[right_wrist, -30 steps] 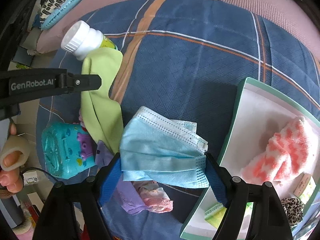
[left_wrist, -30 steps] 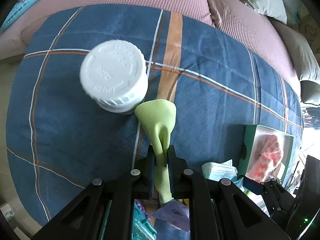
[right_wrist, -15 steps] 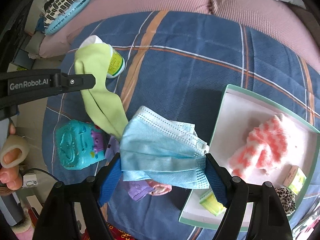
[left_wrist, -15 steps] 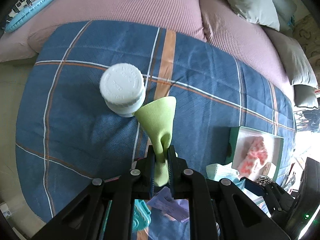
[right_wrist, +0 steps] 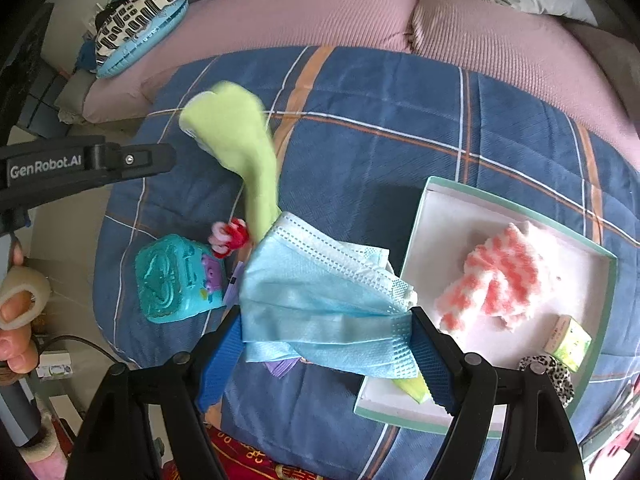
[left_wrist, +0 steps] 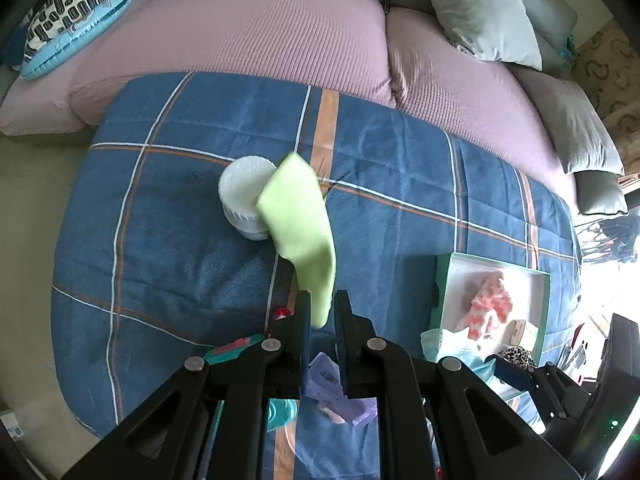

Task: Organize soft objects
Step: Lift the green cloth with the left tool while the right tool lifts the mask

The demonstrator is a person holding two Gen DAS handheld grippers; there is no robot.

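My left gripper (left_wrist: 320,312) is shut on a light green sock (left_wrist: 302,224) and holds it in the air above the blue plaid blanket (left_wrist: 400,232); the sock also shows in the right wrist view (right_wrist: 244,152). My right gripper (right_wrist: 326,336) is shut on a light blue face mask (right_wrist: 320,296), lifted beside the teal-rimmed white box (right_wrist: 416,248). The box (left_wrist: 444,276) holds a pink-and-white fluffy cloth (right_wrist: 504,272), a small green carton (right_wrist: 568,338) and a leopard-print scrunchie (right_wrist: 548,372).
A white-capped bottle (left_wrist: 246,196) stands on the blanket behind the sock. A teal toy (right_wrist: 176,276), a red-and-pink hair tie (right_wrist: 228,236) and a purple cloth (left_wrist: 340,392) lie near the blanket's front. A pink sofa (left_wrist: 256,36) with grey cushions (left_wrist: 480,8) is behind.
Both grippers rose away from the blanket. The green sock lifted clear and swung up in front of the bottle. The mask moved up with the right gripper.
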